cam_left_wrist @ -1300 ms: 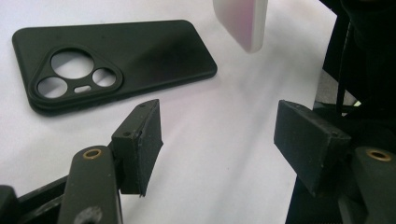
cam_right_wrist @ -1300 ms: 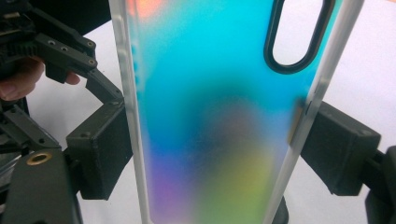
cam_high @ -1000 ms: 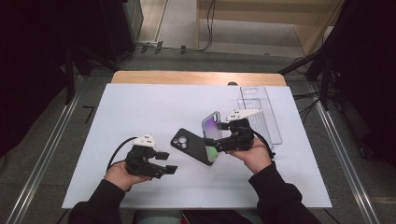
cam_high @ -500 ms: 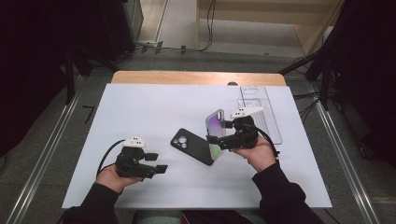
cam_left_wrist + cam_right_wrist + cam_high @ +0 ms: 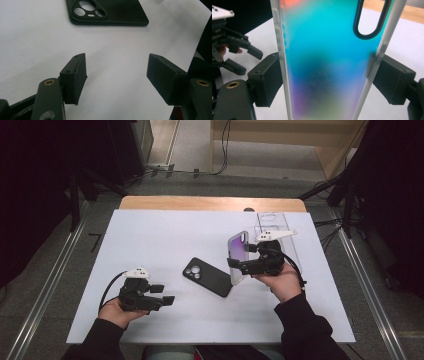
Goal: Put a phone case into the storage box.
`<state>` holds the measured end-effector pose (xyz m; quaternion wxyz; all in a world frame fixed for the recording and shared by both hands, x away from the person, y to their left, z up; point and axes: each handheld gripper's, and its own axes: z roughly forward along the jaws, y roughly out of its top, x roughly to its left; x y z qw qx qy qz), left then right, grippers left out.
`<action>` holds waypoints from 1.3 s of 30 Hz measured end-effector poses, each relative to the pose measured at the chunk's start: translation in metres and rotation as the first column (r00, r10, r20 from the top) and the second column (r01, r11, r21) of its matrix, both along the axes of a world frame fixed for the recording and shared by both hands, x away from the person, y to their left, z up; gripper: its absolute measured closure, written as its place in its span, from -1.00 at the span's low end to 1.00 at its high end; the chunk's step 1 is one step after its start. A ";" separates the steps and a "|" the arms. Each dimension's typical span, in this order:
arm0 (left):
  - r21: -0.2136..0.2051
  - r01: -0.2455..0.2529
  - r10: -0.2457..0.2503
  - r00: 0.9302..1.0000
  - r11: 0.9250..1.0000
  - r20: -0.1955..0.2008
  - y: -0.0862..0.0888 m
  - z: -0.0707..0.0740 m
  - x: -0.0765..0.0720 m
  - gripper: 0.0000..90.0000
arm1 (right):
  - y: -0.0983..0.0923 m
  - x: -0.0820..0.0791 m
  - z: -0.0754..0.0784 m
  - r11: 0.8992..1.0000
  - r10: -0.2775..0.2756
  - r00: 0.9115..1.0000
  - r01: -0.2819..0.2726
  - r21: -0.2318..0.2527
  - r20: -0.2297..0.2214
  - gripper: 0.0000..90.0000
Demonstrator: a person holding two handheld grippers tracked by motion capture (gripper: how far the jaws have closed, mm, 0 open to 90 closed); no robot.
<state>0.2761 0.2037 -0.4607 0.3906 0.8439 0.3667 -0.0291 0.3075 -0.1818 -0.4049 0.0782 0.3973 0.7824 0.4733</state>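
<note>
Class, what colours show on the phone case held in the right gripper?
The phone case is iridescent teal shading to purple, with clear edges; best in the right gripper view.

Between the right gripper's matt black plastic jaws sits a frosted, iridescent plastic phone case; beyond the left gripper's jaws, a matt black case on smooth white tabletop.

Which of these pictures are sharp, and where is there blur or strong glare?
High view: evenly lit and sharp. Right gripper view: the iridescent case between the fingers looks soft and blurred. Left gripper view: the white table is bright, the black case fairly sharp.
</note>
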 end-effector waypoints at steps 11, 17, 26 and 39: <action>-0.005 -0.021 0.021 1.000 1.000 0.002 0.003 0.000 -0.002 -0.28 | -0.019 0.003 0.014 0.996 -0.093 0.995 0.093 0.013 0.024 -0.68; -0.007 -0.041 0.041 0.999 0.999 -0.008 0.005 0.001 -0.003 -0.28 | -0.031 0.006 0.020 0.991 -0.135 0.990 0.134 0.021 0.034 -0.68; -0.007 -0.049 0.049 0.999 0.999 -0.011 0.009 0.000 -0.006 -0.28 | -0.046 0.012 0.028 0.978 -0.207 0.975 0.207 0.004 0.081 -0.68; -0.011 -0.070 0.070 0.997 0.997 -0.022 0.012 0.000 -0.008 -0.28 | -0.075 0.018 0.029 0.946 -0.324 0.942 0.324 0.018 0.086 -0.68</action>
